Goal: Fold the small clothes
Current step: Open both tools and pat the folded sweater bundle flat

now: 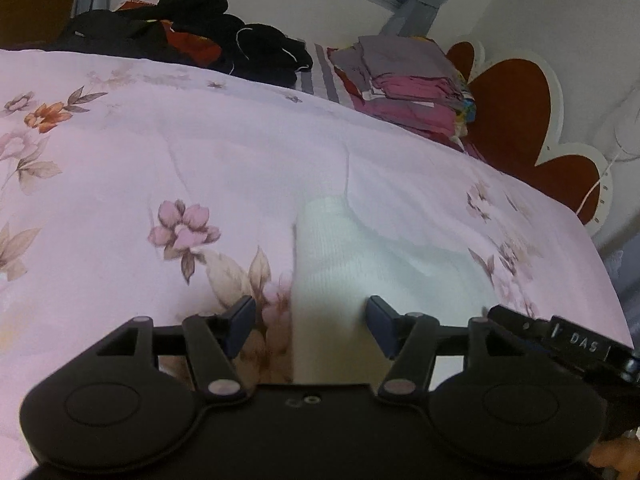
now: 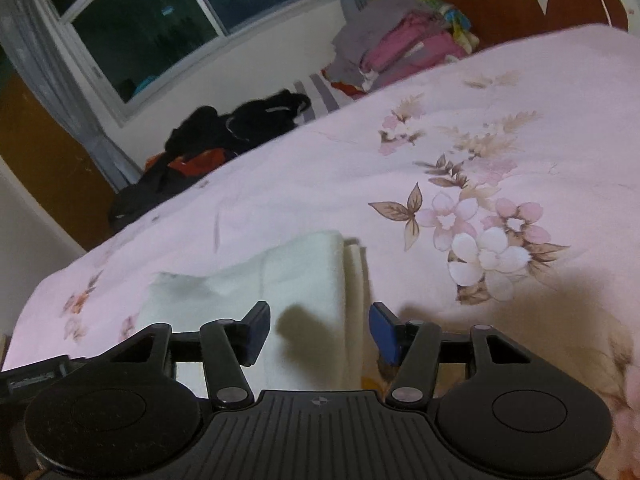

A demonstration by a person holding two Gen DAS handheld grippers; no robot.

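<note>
We list one folded white garment (image 1: 332, 264) on the floral bedspread (image 1: 160, 152). Left claw (image 1: 312, 326) and right claw (image 2: 316, 330): both released, jaws apart above the cloth, grasping nothing.

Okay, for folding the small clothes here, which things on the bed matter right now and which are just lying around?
Part of the job:
- white garment, lying on the floral bedspread
- left gripper, jaws open around the garment's edge
- right gripper, jaws open over it

Just lying about:
- dark clothes heap
- folded pink and grey stack
- headboard
- window
</note>
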